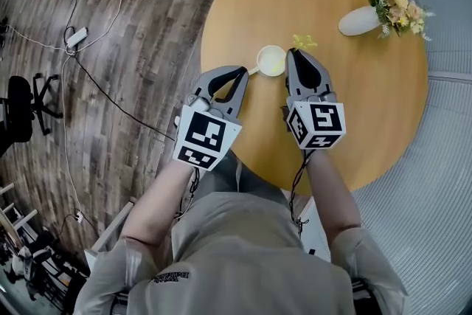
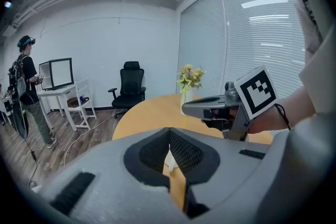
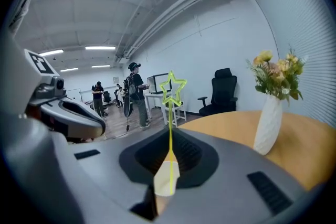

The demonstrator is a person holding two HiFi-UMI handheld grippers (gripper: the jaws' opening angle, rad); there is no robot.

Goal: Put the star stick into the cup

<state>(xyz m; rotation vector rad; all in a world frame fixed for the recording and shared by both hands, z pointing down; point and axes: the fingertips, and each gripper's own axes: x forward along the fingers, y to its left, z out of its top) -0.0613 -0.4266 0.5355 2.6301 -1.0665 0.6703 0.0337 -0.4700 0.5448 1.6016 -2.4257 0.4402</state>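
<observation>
Left gripper (image 1: pixel 243 74) is hovering over the near-left part of the round wooden table (image 1: pixel 361 122). Its jaws are drawn together with the tips meeting and nothing clamped between them. The tips are pointing toward the handle side of the cup (image 1: pixel 271 60). I cannot tell whether they are touching it.

Right gripper (image 1: pixel 293 53) is riding alongside, to the right. Its jaws are pinched tight on the star stick (image 1: pixel 303 42). In the right gripper view the thin yellow-green stick is rising straight out of the closed tips, carrying an outlined star at its top end. From the head view the star end is showing just past the gripper tip. It is to the right of the cup and outside it.

The cup is white with a pale yellow inside and is standing upright on the table. Its small handle is turned toward the left gripper. It is sitting between the two gripper tips, just beside the right one.

Farther across the table, a white vase (image 1: pixel 358 21) is holding yellow and peach flowers (image 1: pixel 399 6). It is standing upright near the far right edge, well apart from the cup.

Off the table, cables (image 1: pixel 96 81) are trailing across the wood-plank floor (image 1: pixel 147 18). Against the far wall a black office chair (image 2: pixel 130 85) is standing beside white blinds (image 2: pixel 257 39). People (image 3: pixel 135 93) are standing by desks in the distance.
</observation>
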